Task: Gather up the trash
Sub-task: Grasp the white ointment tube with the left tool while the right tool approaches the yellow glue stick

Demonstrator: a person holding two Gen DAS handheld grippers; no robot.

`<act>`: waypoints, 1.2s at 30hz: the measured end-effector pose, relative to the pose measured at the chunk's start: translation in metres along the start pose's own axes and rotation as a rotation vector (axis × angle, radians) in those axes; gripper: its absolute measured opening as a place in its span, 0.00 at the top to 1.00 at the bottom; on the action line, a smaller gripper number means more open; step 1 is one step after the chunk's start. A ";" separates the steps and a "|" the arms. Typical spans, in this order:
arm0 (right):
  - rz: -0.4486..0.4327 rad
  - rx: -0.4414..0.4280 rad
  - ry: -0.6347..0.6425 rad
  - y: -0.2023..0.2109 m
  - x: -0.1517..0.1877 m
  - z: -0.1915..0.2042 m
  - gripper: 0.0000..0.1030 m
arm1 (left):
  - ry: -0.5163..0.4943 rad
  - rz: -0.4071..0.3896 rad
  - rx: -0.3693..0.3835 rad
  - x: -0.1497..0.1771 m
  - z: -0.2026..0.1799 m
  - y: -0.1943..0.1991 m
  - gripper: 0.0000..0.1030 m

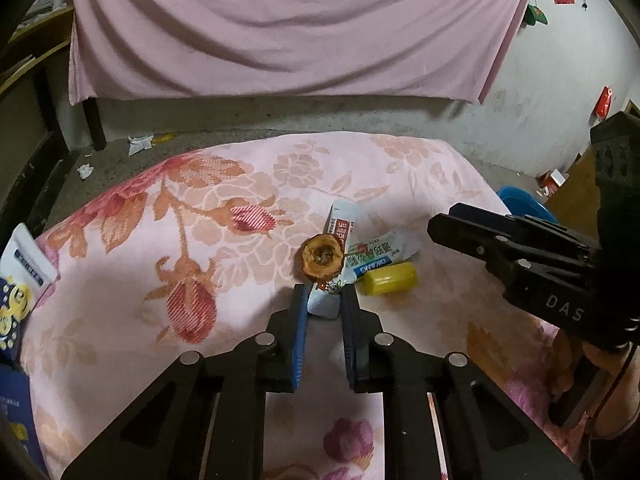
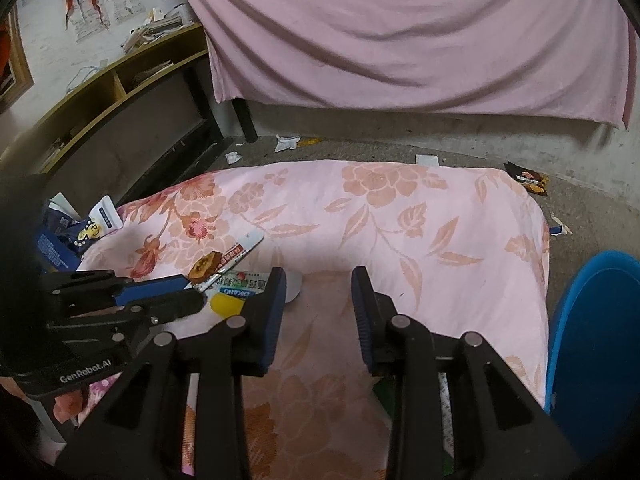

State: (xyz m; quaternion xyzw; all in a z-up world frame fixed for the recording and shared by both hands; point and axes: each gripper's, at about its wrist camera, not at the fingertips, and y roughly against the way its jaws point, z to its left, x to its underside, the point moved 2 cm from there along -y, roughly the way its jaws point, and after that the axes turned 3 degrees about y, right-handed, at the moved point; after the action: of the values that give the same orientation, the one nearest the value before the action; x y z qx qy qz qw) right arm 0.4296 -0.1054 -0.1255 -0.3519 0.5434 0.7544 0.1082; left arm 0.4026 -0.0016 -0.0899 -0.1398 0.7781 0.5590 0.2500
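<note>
A small heap of trash lies on the floral cloth [image 1: 180, 200]: a round brown pastry [image 1: 322, 258], a red-and-white wrapper [image 1: 340, 220], a green-and-white wrapper [image 1: 380, 252] and a yellow cap [image 1: 388, 278]. My left gripper [image 1: 324, 296] is shut on a white wrapper [image 1: 323, 306] at the near edge of the heap, just below the pastry. From the right wrist view the left gripper [image 2: 196, 294] reaches in from the left beside the pastry [image 2: 204, 266] and the yellow cap [image 2: 226, 306]. My right gripper [image 2: 318, 280] hangs open over bare cloth [image 2: 440, 220], right of the heap, with nothing between its fingers.
A blue bin [image 2: 596, 340] stands by the cloth's right edge. Blue and white packages [image 2: 64, 232] lie at its left edge. Paper scraps [image 2: 288, 142] and a dark snack packet [image 2: 528, 178] litter the floor behind. A pink sheet [image 2: 400, 40] hangs at the back.
</note>
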 end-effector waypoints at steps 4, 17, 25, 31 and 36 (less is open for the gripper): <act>0.006 -0.019 0.022 0.000 0.002 0.004 0.40 | 0.024 -0.021 -0.010 0.012 0.007 0.018 0.87; 0.064 -0.065 0.148 -0.013 0.005 0.047 0.27 | 0.144 -0.089 -0.042 0.028 0.022 0.050 0.87; 0.116 -0.039 0.185 -0.027 0.009 0.056 0.32 | 0.151 -0.088 -0.044 0.030 0.025 0.053 0.87; 0.101 -0.036 0.160 -0.024 0.009 0.051 0.43 | 0.145 -0.089 -0.045 0.030 0.026 0.054 0.87; 0.052 -0.041 0.134 -0.013 0.008 0.046 0.43 | 0.133 -0.096 -0.039 0.030 0.024 0.053 0.87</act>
State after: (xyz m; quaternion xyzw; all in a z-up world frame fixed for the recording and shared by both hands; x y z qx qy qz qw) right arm 0.4119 -0.0614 -0.1325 -0.3895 0.5427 0.7428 0.0449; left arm 0.3564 0.0408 -0.0696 -0.2188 0.7744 0.5508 0.2216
